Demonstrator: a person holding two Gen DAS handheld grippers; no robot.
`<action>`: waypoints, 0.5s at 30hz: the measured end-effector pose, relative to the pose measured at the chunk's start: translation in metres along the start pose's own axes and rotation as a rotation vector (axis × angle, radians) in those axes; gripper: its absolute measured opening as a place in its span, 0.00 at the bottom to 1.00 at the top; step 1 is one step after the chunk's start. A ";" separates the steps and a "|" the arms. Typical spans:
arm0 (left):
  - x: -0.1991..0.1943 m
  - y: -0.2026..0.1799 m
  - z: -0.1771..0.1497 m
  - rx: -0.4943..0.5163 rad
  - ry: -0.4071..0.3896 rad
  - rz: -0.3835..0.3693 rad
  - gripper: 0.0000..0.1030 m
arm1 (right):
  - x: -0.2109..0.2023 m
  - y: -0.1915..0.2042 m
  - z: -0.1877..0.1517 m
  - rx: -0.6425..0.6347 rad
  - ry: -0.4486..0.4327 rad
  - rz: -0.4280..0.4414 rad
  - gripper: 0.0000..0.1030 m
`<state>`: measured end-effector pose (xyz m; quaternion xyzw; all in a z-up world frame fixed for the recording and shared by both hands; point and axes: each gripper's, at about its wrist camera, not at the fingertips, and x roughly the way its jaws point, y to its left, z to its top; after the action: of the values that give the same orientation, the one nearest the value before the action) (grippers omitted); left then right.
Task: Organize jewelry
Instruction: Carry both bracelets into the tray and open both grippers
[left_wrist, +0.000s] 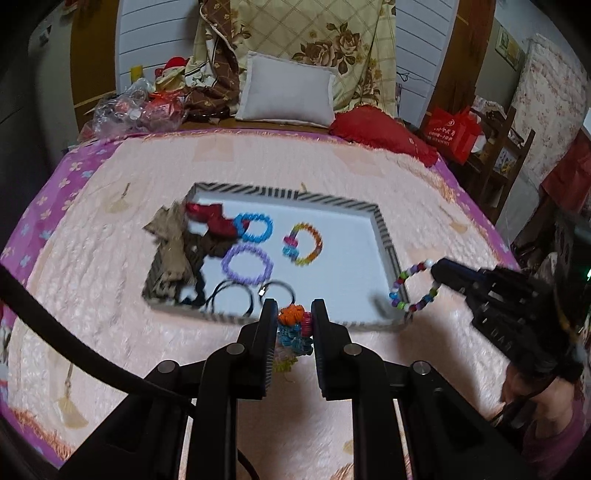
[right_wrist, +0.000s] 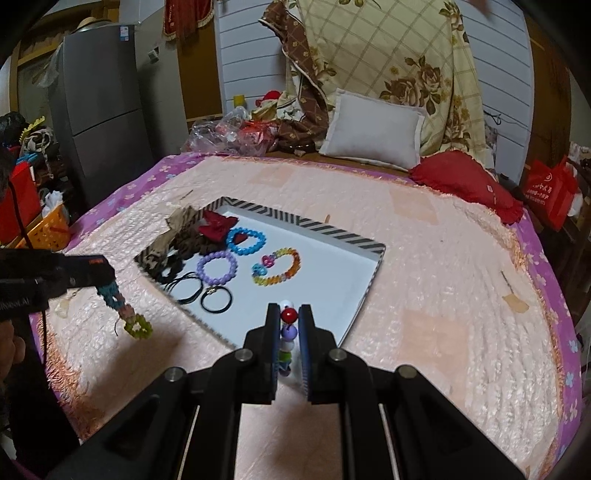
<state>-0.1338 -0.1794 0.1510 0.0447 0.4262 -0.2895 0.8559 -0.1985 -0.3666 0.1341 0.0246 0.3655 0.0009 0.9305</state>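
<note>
**Both claws loaded, tray next**

Right gripper (right_wrist: 289, 325) clenched on a beaded bracelet (left_wrist: 415, 286), loop dangling over the tray's near right corner. Left gripper (left_wrist: 294, 323) clamped on a woven flower strand (right_wrist: 123, 308), hanging above the bedspread (right_wrist: 424, 258) beside the striped tray (left_wrist: 382, 230). Both look light and limp; beads likely slippery, so pinching across the cord seems safest.

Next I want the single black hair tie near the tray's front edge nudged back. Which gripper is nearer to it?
Left. The left gripper, holding a knitted bracelet, hovers just in front of the black hair tie. The right gripper, holding a beaded bracelet, is at the tray's right corner.
</note>
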 end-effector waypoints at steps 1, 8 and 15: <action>0.005 -0.003 0.008 -0.003 0.000 -0.010 0.31 | 0.003 -0.002 0.002 0.004 0.004 0.000 0.09; 0.041 -0.032 0.041 -0.015 0.011 -0.082 0.31 | 0.034 -0.021 0.022 0.056 0.032 0.019 0.09; 0.109 -0.024 0.032 -0.097 0.100 -0.111 0.31 | 0.080 -0.029 0.037 0.110 0.082 0.074 0.09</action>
<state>-0.0729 -0.2594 0.0929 -0.0060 0.4837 -0.3132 0.8172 -0.1151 -0.3954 0.1051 0.0889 0.4018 0.0162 0.9113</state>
